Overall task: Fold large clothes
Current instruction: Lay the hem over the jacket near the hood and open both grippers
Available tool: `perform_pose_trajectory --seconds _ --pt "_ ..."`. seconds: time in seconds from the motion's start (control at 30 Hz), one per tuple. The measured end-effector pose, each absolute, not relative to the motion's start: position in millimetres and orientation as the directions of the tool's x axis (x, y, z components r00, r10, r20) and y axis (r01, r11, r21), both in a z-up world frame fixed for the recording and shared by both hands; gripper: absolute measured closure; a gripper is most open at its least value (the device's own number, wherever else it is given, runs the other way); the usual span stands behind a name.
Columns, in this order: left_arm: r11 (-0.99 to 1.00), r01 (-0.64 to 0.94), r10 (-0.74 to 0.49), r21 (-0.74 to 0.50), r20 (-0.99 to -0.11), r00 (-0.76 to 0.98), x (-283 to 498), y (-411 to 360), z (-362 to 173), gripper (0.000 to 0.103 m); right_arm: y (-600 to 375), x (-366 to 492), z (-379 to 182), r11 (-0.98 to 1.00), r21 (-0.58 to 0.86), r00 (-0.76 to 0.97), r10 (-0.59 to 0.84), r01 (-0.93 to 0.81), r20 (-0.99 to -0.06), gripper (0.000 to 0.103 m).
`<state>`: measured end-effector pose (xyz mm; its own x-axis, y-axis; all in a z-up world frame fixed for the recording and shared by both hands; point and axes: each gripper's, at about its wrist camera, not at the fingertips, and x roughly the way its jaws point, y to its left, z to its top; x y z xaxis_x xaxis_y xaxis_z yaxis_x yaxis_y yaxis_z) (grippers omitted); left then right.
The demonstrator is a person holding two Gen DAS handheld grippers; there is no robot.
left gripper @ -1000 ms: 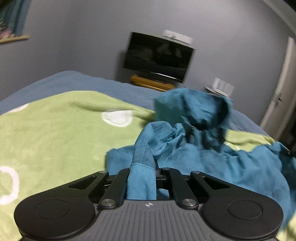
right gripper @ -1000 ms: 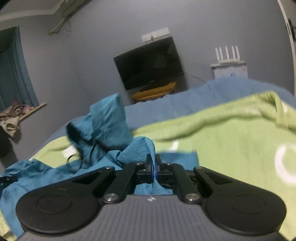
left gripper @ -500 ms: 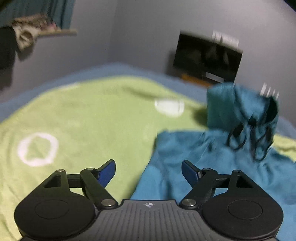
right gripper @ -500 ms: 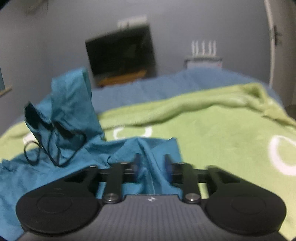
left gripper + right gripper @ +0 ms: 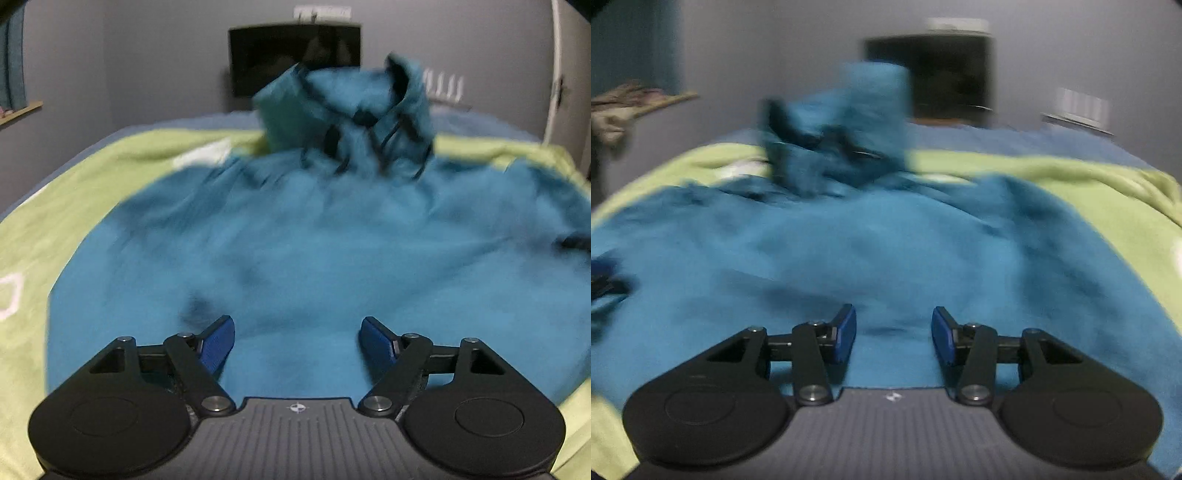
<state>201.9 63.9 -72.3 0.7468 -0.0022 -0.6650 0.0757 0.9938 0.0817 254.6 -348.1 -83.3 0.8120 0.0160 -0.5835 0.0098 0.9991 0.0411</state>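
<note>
A large teal hoodie (image 5: 314,240) lies spread on a green blanket (image 5: 92,184), its hood (image 5: 351,110) with black drawstrings standing up at the far end. My left gripper (image 5: 297,332) hovers low over the near part of the hoodie. Its jaws stand wide and are closing a little, with no cloth pinched between the blue pads (image 5: 218,343). In the right wrist view the same hoodie (image 5: 868,251) fills the middle. My right gripper (image 5: 894,321) is open just above the cloth and grips nothing. Both views are blurred by motion.
The green blanket (image 5: 1089,195) covers a blue-sheeted bed (image 5: 1015,140). A dark television (image 5: 280,48) hangs on the grey wall beyond the bed. A white router (image 5: 1082,105) sits to its right, a door (image 5: 557,74) at far right and a shelf (image 5: 639,99) at left.
Both grippers were shut on folds of the hoodie, then opened and let go. They have dropped lower and swung over the garment, which now lies spread out.
</note>
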Motion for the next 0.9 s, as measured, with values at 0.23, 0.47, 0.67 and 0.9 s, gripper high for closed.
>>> perform_pose_trajectory --seconds 0.23,0.47,0.67,0.9 --pt "0.986 -0.154 0.069 -0.065 -0.682 0.728 189 129 -65 0.026 -450 219 -60 0.883 0.257 0.830 -0.221 0.393 -0.512 0.059" --pt "0.965 -0.223 0.079 -0.141 -0.649 0.756 154 155 -37 0.020 -463 167 -43 0.798 0.426 0.835 -0.165 0.426 -0.526 0.059" --pt "0.938 -0.226 0.001 -0.263 -0.650 0.760 118 159 -20 0.020 -430 141 -50 0.804 0.453 0.785 -0.028 0.386 -0.619 0.043" --pt "0.899 -0.229 -0.108 -0.374 -0.695 0.711 89 155 -21 0.016 -425 144 -62 0.773 0.489 0.733 0.046 0.404 -0.679 0.028"
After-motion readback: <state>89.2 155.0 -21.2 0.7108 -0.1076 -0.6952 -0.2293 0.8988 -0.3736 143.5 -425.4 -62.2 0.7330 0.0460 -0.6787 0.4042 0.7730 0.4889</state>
